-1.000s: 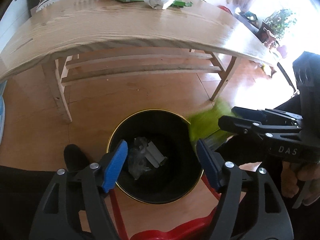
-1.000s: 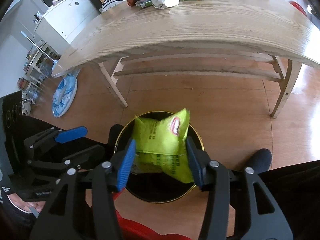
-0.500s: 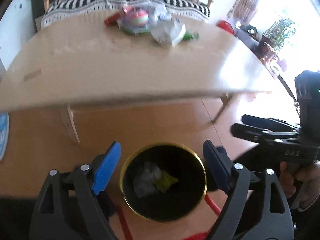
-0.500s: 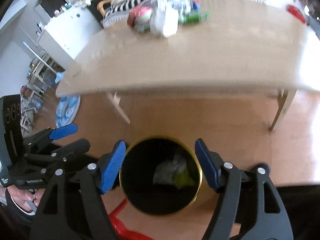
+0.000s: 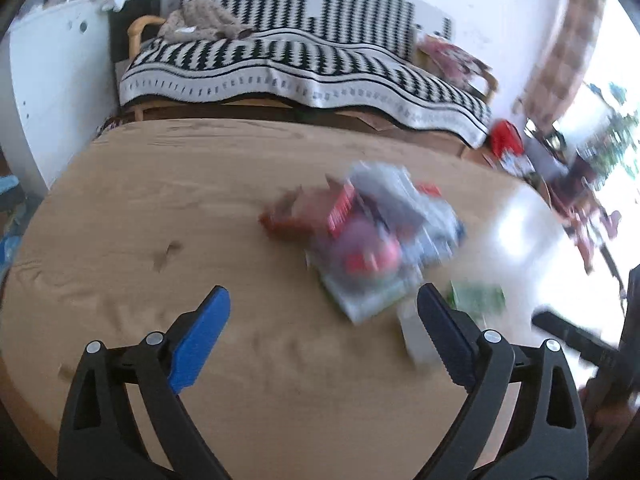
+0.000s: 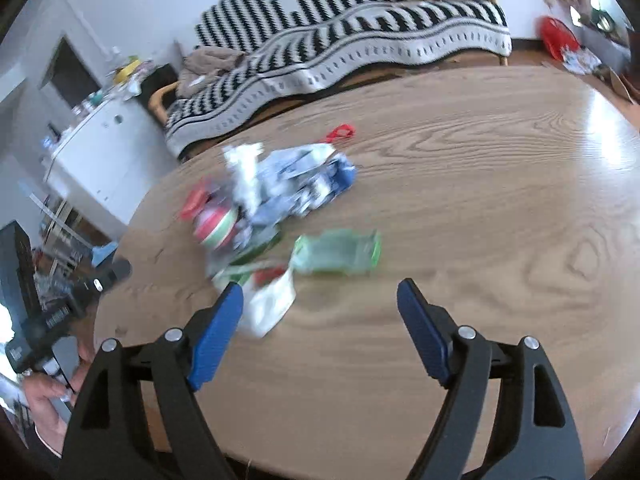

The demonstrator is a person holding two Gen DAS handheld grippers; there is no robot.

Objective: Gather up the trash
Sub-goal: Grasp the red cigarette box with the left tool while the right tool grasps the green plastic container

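Note:
A blurred heap of trash [image 5: 376, 236] lies on the wooden table [image 5: 160, 208]: wrappers, a red-and-green round packet [image 6: 216, 226], a blue-and-white bag [image 6: 304, 180], a green wrapper [image 6: 338, 254] and a white crumpled piece [image 6: 270, 304]. My left gripper [image 5: 320, 320] is open and empty above the table, just short of the heap. My right gripper [image 6: 320, 308] is open and empty, the white piece by its left finger. The bin is out of view.
A sofa with a black-and-white striped blanket [image 5: 304, 60] stands behind the table. A white cabinet [image 6: 100, 148] is at the left. A small red scrap [image 6: 341, 133] lies on the table's far side. The left gripper's body [image 6: 52, 312] shows at left in the right wrist view.
My right gripper dropped the green chip bag into the black bin and opened. Both grippers then rose from the bin to above the table, facing the trash heap.

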